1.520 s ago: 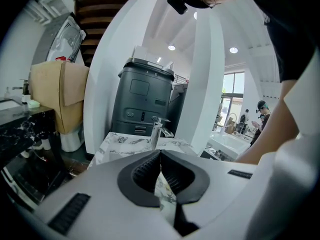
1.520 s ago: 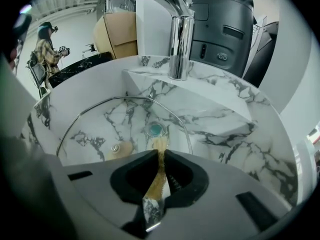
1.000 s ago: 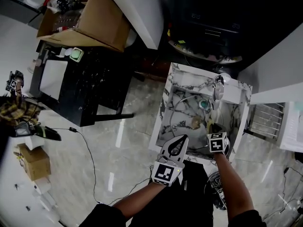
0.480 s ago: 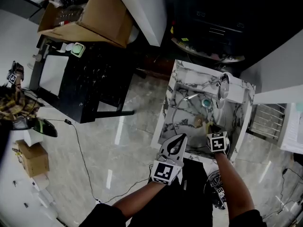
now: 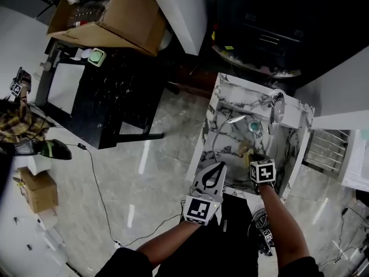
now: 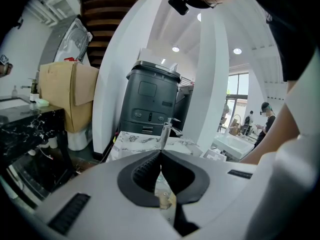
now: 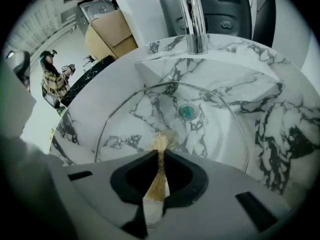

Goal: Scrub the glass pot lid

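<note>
Down at the near right of the floor stands a marble sink (image 5: 209,133), and the glass pot lid (image 5: 228,140) sits tilted inside its basin, its metal rim curving up toward the far left wall. Through the glass, in the right gripper view, the teal drain (image 7: 189,112) shows, with the chrome faucet (image 7: 192,19) on the far ledge beyond it. The right gripper (image 5: 253,156) reaches into the basin from the near side, jaws clamped on a tan fibrous scrub pad (image 7: 159,176) whose far end presses on the lid's surface near its middle. The left gripper (image 5: 222,167) sits just left of it over the sink's near rim, its jaws closed tip against tip; whether they nip the lid's near edge cannot be told from any view. Both forearms come in from the near edge of the head view. Far to the left stand a black table (image 5: 104,97) and a cardboard box (image 5: 124,16), well apart from the sink.
</note>
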`<action>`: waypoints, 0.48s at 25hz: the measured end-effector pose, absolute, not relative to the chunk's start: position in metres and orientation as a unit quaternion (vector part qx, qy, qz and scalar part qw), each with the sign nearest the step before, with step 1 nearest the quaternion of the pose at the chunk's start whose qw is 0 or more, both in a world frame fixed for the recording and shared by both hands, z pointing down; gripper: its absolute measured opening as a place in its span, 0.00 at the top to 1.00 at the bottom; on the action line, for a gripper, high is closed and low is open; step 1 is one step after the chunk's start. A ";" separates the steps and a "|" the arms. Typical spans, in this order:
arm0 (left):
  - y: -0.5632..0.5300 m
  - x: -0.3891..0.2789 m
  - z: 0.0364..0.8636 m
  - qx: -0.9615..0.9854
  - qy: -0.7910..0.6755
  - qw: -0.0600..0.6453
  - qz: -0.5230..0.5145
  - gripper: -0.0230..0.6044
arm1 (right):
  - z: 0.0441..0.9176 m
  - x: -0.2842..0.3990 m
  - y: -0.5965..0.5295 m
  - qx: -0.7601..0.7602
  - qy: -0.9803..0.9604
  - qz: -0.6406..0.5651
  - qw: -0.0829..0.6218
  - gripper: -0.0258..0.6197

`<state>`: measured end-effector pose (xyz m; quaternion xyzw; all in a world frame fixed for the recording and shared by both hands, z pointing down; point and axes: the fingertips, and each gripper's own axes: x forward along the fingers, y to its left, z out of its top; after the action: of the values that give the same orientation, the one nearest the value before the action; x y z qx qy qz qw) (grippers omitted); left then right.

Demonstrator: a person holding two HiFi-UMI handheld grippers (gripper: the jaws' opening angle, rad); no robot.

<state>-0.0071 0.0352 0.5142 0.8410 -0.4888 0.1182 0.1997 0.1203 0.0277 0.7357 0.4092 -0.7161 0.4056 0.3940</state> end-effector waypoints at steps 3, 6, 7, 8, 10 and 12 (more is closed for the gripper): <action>0.034 -0.011 0.515 0.839 -0.493 0.203 0.114 0.94 | 0.735 0.113 0.028 0.408 -0.710 0.426 0.384 0.88; 0.031 -0.012 0.516 0.843 -0.484 0.193 0.131 0.94 | 0.736 0.106 0.028 0.399 -0.711 0.438 0.380 0.88; 0.030 -0.012 0.517 0.846 -0.480 0.188 0.136 0.94 | 0.737 0.103 0.028 0.396 -0.710 0.444 0.377 0.88; 0.029 -0.011 0.518 0.848 -0.476 0.185 0.140 0.94 | 0.737 0.101 0.027 0.393 -0.709 0.450 0.374 0.88; 0.027 -0.012 0.521 0.850 -0.472 0.185 0.144 0.94 | 0.737 0.096 0.026 0.390 -0.707 0.459 0.369 0.88; 0.025 -0.014 0.522 0.848 -0.473 0.187 0.144 0.94 | 0.738 0.093 0.026 0.388 -0.708 0.459 0.370 0.88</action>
<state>-0.0139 0.0249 0.5219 0.8485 -0.4735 0.1444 0.1874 0.0925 0.0260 0.7377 0.3876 -0.7081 0.4595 0.3704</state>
